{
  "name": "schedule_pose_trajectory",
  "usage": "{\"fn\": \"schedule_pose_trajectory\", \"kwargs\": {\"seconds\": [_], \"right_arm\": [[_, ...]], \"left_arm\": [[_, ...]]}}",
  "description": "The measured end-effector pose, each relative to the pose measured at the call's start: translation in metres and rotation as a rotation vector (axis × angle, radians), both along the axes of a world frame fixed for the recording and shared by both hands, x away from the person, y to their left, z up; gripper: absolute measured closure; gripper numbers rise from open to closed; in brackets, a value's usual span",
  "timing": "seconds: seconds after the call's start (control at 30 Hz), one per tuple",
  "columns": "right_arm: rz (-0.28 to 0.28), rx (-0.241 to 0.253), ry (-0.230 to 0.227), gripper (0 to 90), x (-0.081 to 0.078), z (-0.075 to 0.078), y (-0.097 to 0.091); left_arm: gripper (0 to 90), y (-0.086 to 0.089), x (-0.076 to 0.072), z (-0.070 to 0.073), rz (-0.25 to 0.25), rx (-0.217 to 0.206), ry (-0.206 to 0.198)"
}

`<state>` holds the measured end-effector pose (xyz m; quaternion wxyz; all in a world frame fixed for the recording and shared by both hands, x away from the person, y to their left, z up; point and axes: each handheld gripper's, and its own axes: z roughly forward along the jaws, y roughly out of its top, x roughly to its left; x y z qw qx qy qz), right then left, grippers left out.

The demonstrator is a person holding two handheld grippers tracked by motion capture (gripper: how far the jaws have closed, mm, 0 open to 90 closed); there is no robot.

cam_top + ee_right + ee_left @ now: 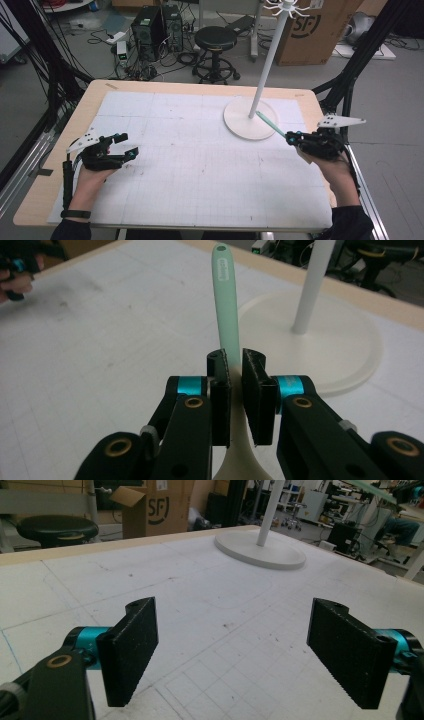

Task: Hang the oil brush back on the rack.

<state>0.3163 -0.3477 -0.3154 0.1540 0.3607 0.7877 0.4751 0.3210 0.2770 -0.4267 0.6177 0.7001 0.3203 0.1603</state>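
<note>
My right gripper (234,372) is shut on a spatula-like utensil with a mint-green handle (226,300) and a cream lower part (242,455). The handle has a hole at its tip and points up toward the white stand. In the high view the right gripper (294,138) sits at the table's right side, with the green handle (270,124) reaching over the stand's round base (245,122). A white pole (267,62) with hooks on top rises from that base. My left gripper (129,145) rests near the left edge, jaws wide apart and empty, as its black pads (131,647) show.
A white gridded mat (190,155) covers the wooden table (90,95). Beyond the far edge stand a black stool (215,45), computer towers (155,30) and a cardboard box (310,27). Black frame bars (360,55) rise at the right.
</note>
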Motion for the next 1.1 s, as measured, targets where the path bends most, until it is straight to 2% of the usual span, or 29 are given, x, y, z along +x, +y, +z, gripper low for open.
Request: {"fn": "schedule_pose_trajectory", "kwargs": {"seconds": [0.1,0.23,0.47,0.87,1.1], "right_arm": [[-0.022,-0.008,-0.017,82.8,0.003,0.02,-0.005],[-0.055,0.007,-0.043,82.7,0.005,0.045,-0.011],[-0.108,0.011,-0.069,82.7,0.009,0.081,-0.019],[-0.165,-0.003,-0.105,82.8,0.011,0.136,-0.019],[-0.194,0.001,-0.126,82.8,0.011,0.159,-0.018]], "left_arm": [[21.4,0.0,0.001,-0.001,0.0,-0.011,0.006],[21.4,-0.001,0.002,-0.002,-0.003,-0.007,0.015],[21.8,-0.003,0.002,-0.004,-0.012,0.004,0.027],[21.8,-0.004,0.002,-0.004,-0.018,0.008,0.032],[21.8,-0.003,0.002,-0.003,-0.021,0.005,0.034]]}}
